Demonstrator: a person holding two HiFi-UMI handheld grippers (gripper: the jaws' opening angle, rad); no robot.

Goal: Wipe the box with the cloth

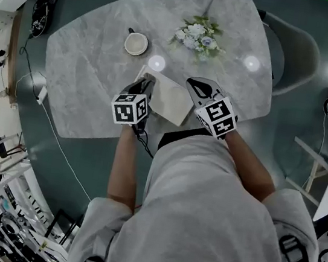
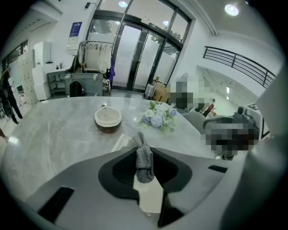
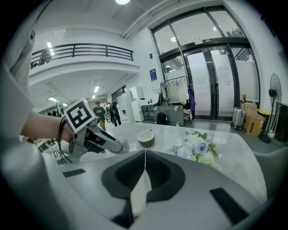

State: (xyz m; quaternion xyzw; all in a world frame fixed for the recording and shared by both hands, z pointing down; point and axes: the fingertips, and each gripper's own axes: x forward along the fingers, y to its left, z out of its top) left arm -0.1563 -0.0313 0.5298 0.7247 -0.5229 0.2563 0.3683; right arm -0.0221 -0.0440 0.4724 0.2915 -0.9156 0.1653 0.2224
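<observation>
A flat cream box sits tilted at the near edge of the marble table, between my two grippers. My right gripper is shut on the box's right edge. In the right gripper view the thin box runs edge-on between the jaws. My left gripper is at the box's left side, shut on a grey cloth that hangs bunched between the jaws. Under the cloth lies the cream box. The right gripper view also shows the left gripper at the left.
A tan bowl stands behind the box at the left. A bunch of pale flowers lies behind it at the right. A grey chair is at the table's far right. A white cable trails over the floor on the left.
</observation>
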